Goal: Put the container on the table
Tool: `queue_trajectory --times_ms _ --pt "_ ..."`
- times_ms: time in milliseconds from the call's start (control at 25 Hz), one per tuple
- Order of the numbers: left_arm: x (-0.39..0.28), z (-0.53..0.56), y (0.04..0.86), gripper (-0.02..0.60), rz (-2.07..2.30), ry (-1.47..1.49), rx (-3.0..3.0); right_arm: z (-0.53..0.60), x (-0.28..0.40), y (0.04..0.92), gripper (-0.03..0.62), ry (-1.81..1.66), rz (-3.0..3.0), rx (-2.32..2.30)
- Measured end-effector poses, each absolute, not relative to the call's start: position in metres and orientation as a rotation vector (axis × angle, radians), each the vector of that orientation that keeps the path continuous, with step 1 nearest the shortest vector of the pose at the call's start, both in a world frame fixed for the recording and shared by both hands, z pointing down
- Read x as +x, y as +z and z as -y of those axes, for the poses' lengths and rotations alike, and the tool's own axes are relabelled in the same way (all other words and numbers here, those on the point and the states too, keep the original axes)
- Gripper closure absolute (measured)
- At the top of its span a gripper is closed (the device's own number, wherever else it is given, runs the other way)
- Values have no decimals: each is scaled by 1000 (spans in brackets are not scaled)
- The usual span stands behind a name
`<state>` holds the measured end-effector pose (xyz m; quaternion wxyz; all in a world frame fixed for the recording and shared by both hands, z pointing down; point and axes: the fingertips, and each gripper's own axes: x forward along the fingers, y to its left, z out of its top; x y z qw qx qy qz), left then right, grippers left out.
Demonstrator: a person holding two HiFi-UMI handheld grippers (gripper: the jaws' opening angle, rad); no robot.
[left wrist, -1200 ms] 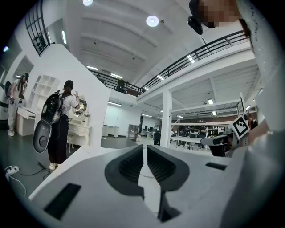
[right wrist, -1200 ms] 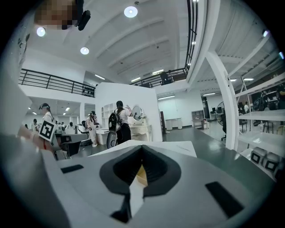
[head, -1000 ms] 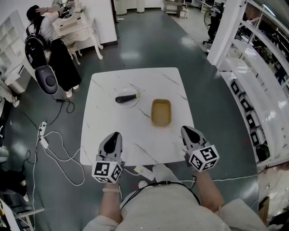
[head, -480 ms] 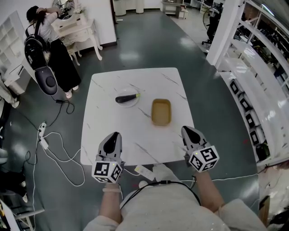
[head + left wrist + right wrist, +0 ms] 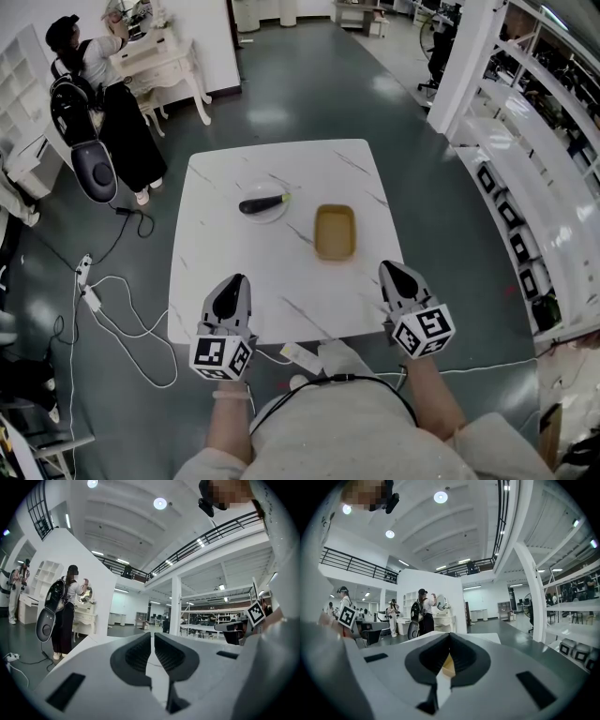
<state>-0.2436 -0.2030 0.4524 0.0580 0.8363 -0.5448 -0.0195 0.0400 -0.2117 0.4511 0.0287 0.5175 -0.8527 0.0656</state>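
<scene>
Container (image 5: 335, 232), a shallow tan rectangular tray, sits on the white marble-pattern table (image 5: 216, 272), right of centre and well apart from both grippers. Just to its far left lies a white plate (image 5: 263, 208) with a dark eggplant (image 5: 262, 202) on it.

Only the head view takes in the whole tabletop. It shows the left gripper (image 5: 234, 281) and right gripper (image 5: 389, 270) over the near edge, pointing toward the far side. It also shows white cables (image 5: 122, 319) looping on the grey floor at the left.

The left gripper view (image 5: 153, 637) shows that claw drawn in to a thin slit, with nothing between the pads. Neither the tray nor the plate shows in it. It does catch the right gripper's marker cube (image 5: 257, 613) at the right, and a person with a backpack (image 5: 65, 606) beside a white dressing table (image 5: 86, 618) at the far left.

The right gripper view (image 5: 449, 639) shows its tips touching, the claw closed and empty. A tan sliver of the container (image 5: 447, 663) shows on the table beyond, through the opening behind the tips. This view alone shows the white shelving (image 5: 576, 620) from the side at the right, and the left gripper's marker cube (image 5: 347, 616) at the left.

The only print that can be made out is the black-and-white square markers on the two cubes; they carry no letters.
</scene>
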Motion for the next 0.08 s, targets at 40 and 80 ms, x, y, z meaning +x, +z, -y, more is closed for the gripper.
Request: queue_trajectory --times_ms 40,80 --pt "-244 203 452 555 1653 -60 2533 212 40 450 588 198 2631 1601" --pt "-245 204 452 555 1655 -61 2532 212 41 450 588 194 2631 1605"
